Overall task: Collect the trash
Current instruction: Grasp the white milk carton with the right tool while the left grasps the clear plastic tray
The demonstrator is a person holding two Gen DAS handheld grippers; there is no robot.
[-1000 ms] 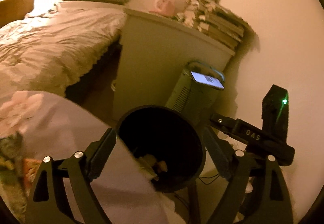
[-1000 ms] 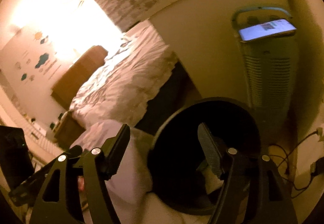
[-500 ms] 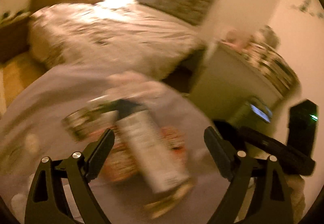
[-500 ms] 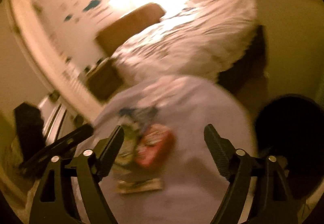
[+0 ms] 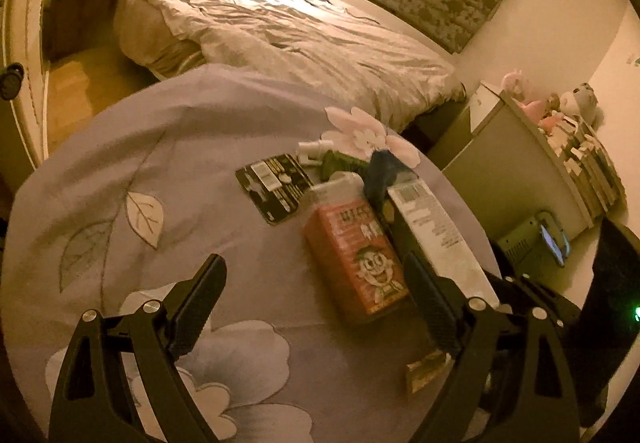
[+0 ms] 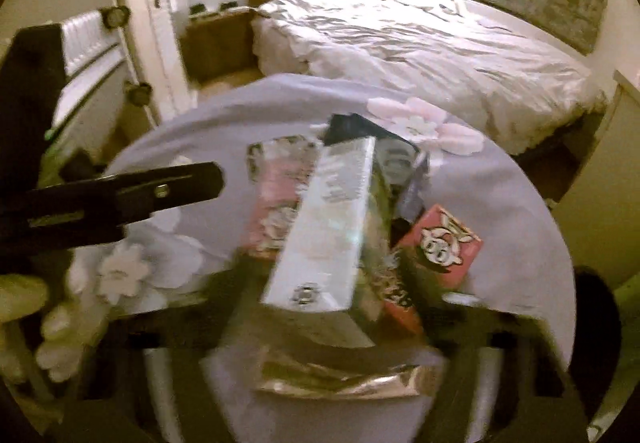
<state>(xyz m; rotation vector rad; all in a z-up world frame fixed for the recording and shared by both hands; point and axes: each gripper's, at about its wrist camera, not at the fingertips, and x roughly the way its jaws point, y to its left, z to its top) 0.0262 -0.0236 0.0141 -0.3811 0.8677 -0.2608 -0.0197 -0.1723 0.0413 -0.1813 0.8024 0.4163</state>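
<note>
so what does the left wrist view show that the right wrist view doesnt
Only the left wrist view shows the left gripper with its jaws open over the cloth, a black card pack, the cabinet with books and a phone screen.

Only the right wrist view shows a radiator, a pink pig carton and a crinkled foil wrapper; its own jaws are blurred.

Both show the floral cloth, the long white box, the red cartoon carton and the bed.

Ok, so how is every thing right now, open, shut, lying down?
left gripper: open, empty.
white box: lying flat.
red carton: lying flat beside the white box.
right gripper: blurred; jaws just been closing, white box between them, grip unclear.
foil wrapper: crumpled, lying flat.
phone: screen lit.
</note>
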